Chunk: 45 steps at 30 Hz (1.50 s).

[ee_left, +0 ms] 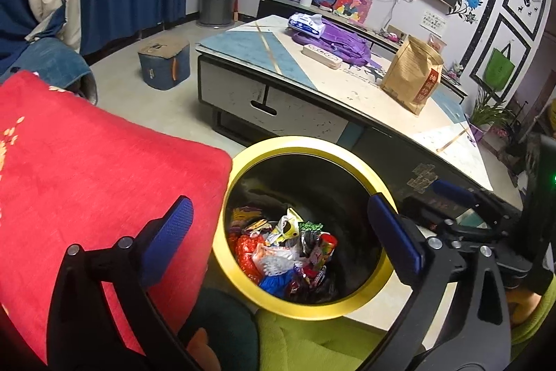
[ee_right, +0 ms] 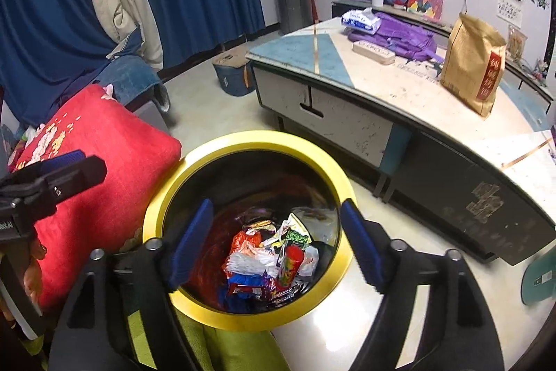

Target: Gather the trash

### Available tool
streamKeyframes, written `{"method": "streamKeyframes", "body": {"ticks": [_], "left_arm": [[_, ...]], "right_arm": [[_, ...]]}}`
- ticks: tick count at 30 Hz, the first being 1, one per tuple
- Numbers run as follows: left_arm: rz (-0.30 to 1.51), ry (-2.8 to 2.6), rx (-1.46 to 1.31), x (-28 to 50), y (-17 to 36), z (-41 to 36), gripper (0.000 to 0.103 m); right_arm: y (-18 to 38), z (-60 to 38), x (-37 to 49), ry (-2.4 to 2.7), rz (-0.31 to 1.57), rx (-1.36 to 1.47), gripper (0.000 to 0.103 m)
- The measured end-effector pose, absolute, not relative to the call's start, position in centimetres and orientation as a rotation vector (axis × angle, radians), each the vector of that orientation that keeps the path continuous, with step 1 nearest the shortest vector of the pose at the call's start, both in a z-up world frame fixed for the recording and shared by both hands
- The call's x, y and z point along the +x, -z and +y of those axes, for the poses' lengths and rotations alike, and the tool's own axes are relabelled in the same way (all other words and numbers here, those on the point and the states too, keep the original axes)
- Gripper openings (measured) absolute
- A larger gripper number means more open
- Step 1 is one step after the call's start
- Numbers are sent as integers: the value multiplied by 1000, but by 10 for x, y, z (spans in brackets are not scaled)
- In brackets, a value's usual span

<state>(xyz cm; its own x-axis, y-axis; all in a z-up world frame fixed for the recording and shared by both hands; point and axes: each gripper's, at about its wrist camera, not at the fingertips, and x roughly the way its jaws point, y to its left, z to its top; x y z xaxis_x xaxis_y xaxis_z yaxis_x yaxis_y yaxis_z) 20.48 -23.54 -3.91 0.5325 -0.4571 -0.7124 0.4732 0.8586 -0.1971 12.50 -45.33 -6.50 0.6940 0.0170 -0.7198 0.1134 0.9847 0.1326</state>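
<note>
Wrappers (ee_right: 274, 256) lie heaped inside the yellow-rimmed bin (ee_right: 243, 141) on the floor, both hand-held grippers (ee_left: 281, 239) (ee_right: 278, 247) hovering wide and empty above it, so lift clear without clipping the rim.

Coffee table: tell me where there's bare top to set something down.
The coffee table is bare on its near corner, over the blue triangle, and on the pale stretch in front of the brown paper bag. The far side is crowded: tissue pack, purple bag and power strip sit together.
</note>
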Motion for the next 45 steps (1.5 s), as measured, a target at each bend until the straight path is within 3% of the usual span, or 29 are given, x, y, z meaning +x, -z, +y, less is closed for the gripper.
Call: {"method": "streamKeyframes", "body": {"ticks": [14,24,38,45], "left_arm": [[773,415,12,169,12,-169,92],[664,304,-14,140,-6,-119,92],[428,235,41,75,-22,-82,92],[400,178,37,57,-14,-71,92]], "right_arm": [[22,-398,95,-4,680,120,97],[9,-347,73,-48,598,106,97],[-12,-296,-19,-8,138,41,97],[-7,-291,-24,-25,121,27,97]]}}
